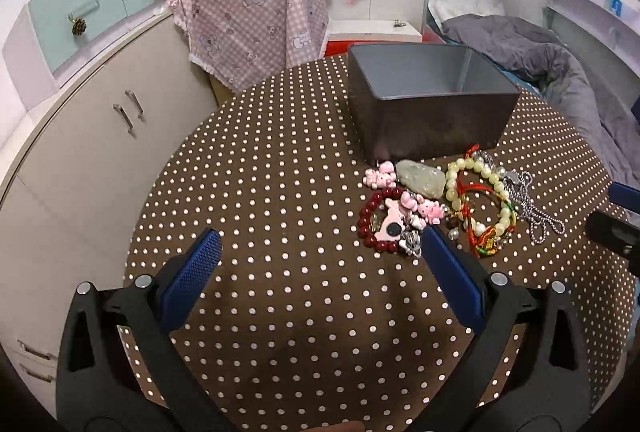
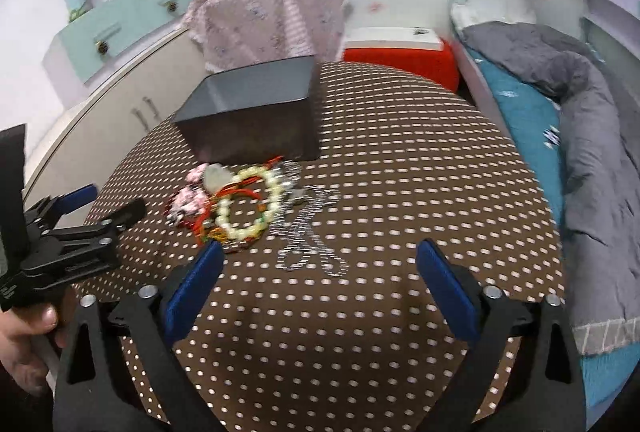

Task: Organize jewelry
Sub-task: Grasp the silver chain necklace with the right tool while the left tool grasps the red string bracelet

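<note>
Jewelry pile sharp from left wrist, blurred from right.

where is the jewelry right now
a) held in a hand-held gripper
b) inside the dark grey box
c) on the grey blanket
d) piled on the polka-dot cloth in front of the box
d: the tangle of bead bracelets, pink charms and silver ball chain lies on the brown polka-dot tablecloth just in front of the dark grey rectangular box, whose visible interior looks empty; both hand-held grippers are open with nothing between their blue pads.
</note>
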`<state>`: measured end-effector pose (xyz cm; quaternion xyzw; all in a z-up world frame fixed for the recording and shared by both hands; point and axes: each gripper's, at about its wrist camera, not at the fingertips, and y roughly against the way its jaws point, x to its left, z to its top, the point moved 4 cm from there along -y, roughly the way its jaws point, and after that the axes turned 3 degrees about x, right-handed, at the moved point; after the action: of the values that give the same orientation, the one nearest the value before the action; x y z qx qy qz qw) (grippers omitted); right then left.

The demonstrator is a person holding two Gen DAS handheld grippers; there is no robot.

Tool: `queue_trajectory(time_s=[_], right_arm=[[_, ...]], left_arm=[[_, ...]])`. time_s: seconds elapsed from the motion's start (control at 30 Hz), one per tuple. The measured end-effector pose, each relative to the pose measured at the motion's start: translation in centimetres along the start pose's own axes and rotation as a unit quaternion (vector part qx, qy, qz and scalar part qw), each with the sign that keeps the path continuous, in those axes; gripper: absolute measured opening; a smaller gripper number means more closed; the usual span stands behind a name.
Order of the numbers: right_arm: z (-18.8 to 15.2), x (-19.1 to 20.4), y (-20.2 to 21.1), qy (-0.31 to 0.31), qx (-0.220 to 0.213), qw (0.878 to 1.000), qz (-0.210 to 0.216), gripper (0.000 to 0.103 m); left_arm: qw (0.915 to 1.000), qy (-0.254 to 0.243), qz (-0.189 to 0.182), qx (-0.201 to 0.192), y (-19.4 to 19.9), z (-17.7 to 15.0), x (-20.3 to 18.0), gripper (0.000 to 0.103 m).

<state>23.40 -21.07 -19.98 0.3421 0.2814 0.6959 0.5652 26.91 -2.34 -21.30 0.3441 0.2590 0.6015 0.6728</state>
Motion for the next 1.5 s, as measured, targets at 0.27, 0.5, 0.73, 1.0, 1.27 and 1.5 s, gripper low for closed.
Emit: queue_trajectory(time_s=[0.27, 0.5, 0.73, 1.0, 1.27, 1.5], right_arm=[[1.1, -0.4, -3.4, 0.033, 0.030, 0.999, -0.007, 0.045], [1.0, 0.8, -6.1, 0.095, 0.045, 0.994, -0.023, 0.026], [0.4, -1.7, -4.6, 0.060, 0.038, 0.997, -0.010, 0.006], [-0.3, -3.0, -3.7, 0.046, 0.033, 0.998, 0.006, 0.006], [0.0, -2.6, -4.1, 0.042, 0.031, 0.999, 0.013, 0.006], [1.2, -2.7, -2.1, 0.038, 0.006, 0.999, 0.034, 0.006]], left_arm=[[0.9999, 0.010, 0.000, 0.005, -0.3, -0.5, 0.3, 0.098], [0.9998, -0.003, -0.018, -0.007, 0.6, 0.2, -1.3, 0.098], [0.9987, -0.034, -0.037, -0.008, 0.2, 1.4, -4.4, 0.098], [0.9969, -0.049, -0.055, 0.028, -2.0, 1.3, -6.6, 0.077], [0.9933, -0.056, -0.094, 0.038, -2.6, 0.9, -7.6, 0.012], [0.9902, -0.050, -0.131, 0.004, 0.2, 1.7, -6.3, 0.009]])
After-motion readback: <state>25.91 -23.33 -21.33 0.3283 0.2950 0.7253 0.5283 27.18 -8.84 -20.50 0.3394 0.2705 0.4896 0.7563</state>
